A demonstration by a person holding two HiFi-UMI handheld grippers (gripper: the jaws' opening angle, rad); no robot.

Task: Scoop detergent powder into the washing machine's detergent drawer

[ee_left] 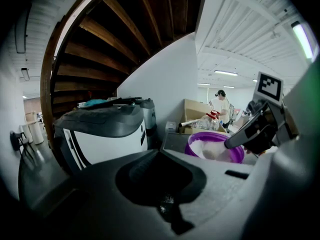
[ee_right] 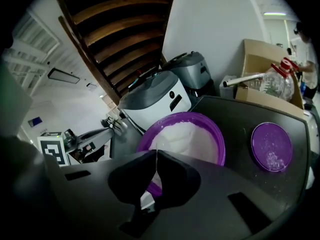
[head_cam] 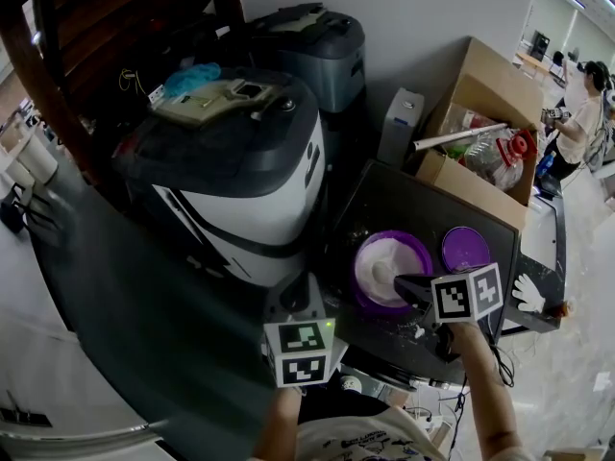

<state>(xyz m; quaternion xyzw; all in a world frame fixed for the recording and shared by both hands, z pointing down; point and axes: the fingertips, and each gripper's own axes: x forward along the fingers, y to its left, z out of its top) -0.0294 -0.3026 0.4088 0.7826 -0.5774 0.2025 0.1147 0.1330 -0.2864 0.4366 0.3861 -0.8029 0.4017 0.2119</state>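
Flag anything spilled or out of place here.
White powder grains are scattered on the purple lid, which lies beside the bowl. A few white specks also dot the dark table near the bowl. Nothing else stands out.

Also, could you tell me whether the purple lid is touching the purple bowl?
Apart. The right gripper view shows the lid lying flat on the table beside the bowl, with a strip of bare dark surface between them.

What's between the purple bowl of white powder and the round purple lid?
Nothing: bare dark tabletop separates the purple powder bowl from the round purple lid, in the right gripper view.
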